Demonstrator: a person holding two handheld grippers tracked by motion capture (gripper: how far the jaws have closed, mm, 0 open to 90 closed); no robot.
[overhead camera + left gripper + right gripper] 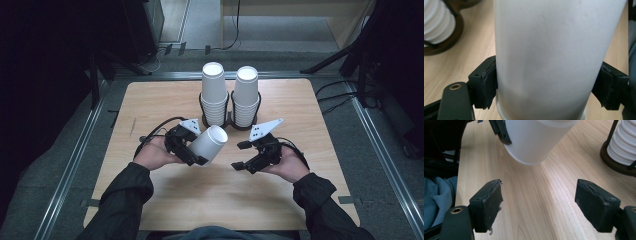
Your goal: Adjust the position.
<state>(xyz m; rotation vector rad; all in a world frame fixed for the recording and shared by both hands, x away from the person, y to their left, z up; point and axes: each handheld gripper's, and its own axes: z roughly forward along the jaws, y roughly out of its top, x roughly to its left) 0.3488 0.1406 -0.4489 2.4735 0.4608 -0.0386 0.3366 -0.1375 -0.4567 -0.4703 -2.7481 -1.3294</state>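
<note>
— Where do we stand?
— Our left gripper (192,150) pinches the white paper cup (209,144) by its wall, tilted above the table (150,100), near the two cup stacks (215,100). Squeeze harder and we risk crushing it.
— And the right?
— Our right gripper (242,155) is level, jaws spread and empty, pointing left at the cup.
</note>
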